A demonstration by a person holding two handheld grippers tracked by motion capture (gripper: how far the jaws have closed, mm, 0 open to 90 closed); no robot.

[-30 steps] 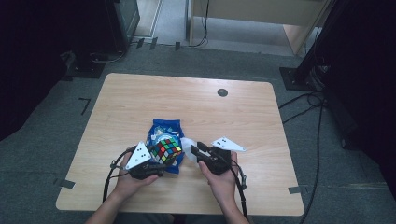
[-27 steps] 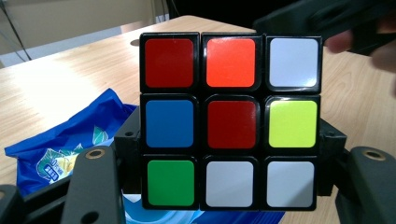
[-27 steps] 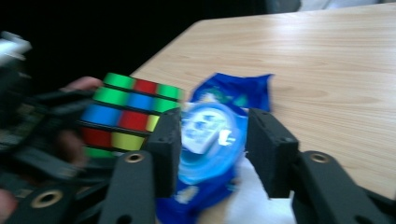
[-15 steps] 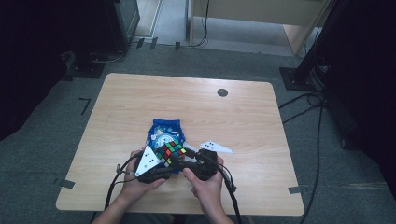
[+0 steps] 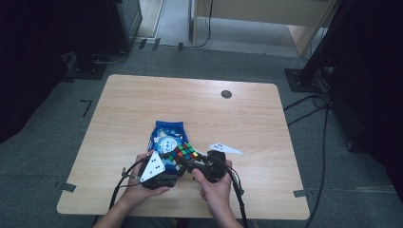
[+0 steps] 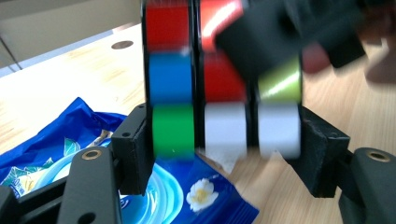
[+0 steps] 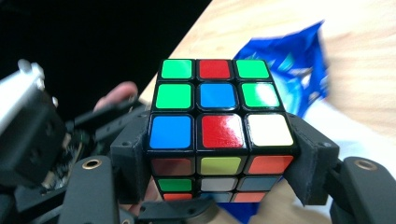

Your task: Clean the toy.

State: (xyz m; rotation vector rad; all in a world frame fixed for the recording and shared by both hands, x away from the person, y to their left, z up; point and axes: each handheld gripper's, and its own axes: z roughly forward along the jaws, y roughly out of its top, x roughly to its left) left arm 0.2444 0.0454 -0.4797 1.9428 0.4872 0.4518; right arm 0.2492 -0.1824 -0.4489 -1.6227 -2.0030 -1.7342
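I have the Rubik's cube [image 5: 185,154] held up off the wooden table [image 5: 256,118], near its front edge, caught between both tools. My left gripper [image 6: 224,140] pinches the bottom layer of the cube [image 6: 219,88] across its width, one jaw on the green-sticker side and the other against the white one. My right gripper [image 7: 222,154] clamps it too, jaws pressed on either side of the row that shows blue, red and white in the right gripper view [image 7: 219,107]. In the high view the two tools, left [image 5: 159,171] and right [image 5: 209,166], sit close together, nearly touching around the cube.

My worry is the twist. If the two grips are not on cleanly separate layers, turning one hand against the other will, I judge, jam the mechanism or lever the cube out of one pair of jaws. The stickers are glossy, so a slip looks likely if I twist faster than the pads hold. The left gripper view is blurred, and I cannot tell whether the layers are aligned; a misaligned layer would lock or pop a piece.

A dropped cube would land on the blue snack packet [image 5: 167,137] just beneath it, or bounce toward the table edge. The white triangular plate [image 5: 226,148] lying just to the right could also be knocked by my right hand [image 5: 216,190].
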